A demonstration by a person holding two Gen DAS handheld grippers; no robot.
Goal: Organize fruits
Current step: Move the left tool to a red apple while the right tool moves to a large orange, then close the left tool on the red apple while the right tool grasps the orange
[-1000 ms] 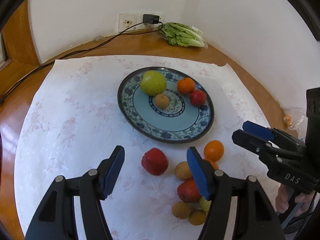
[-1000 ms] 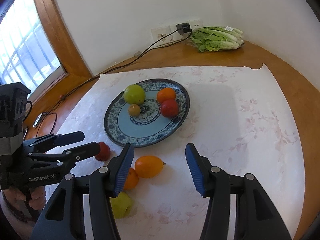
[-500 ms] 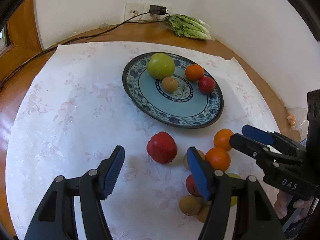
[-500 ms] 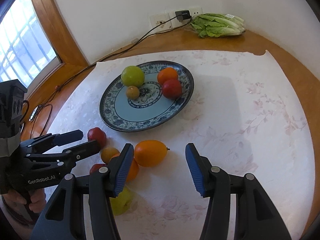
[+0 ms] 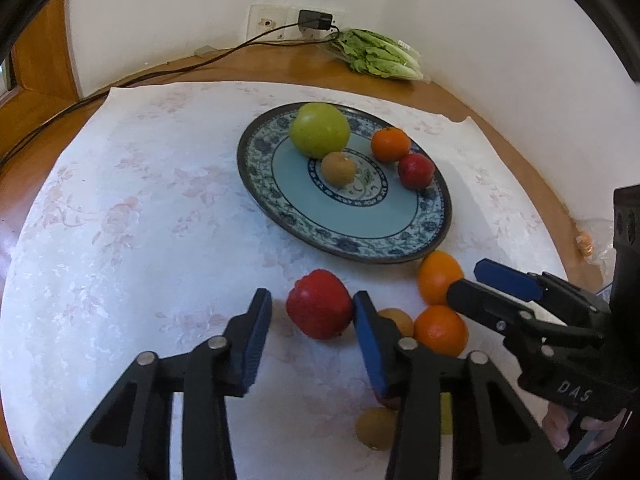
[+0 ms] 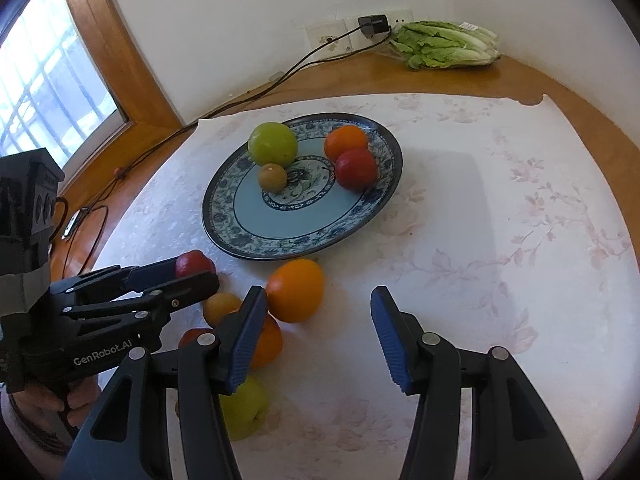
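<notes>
A blue patterned plate (image 5: 436, 216) (image 6: 224, 220) holds a green apple (image 5: 319, 130), a brown fruit (image 5: 338, 169), an orange (image 5: 390, 144) and a red fruit (image 5: 416, 171). My left gripper (image 5: 312, 322) is open, its fingers on either side of a red apple (image 5: 320, 309) (image 6: 194, 263) on the cloth; the right pad is at the apple's side. Beside it lie two oranges (image 5: 439, 276) (image 5: 441, 330) and small brown fruits (image 5: 396, 320). My right gripper (image 6: 318, 332) is open and empty, with an orange (image 6: 296, 290) just ahead of its left finger.
A floral white cloth (image 5: 140, 200) covers the round wooden table. A lettuce (image 5: 376, 54) (image 6: 444, 44) lies by the wall socket, and a black cable (image 5: 120, 84) runs along the table's far left edge. A yellow-green apple (image 6: 244, 408) lies near my right gripper's base.
My left gripper has moved forward and narrowed until the red apple sits between its fingers. My right gripper has moved slightly forward towards the loose oranges.
</notes>
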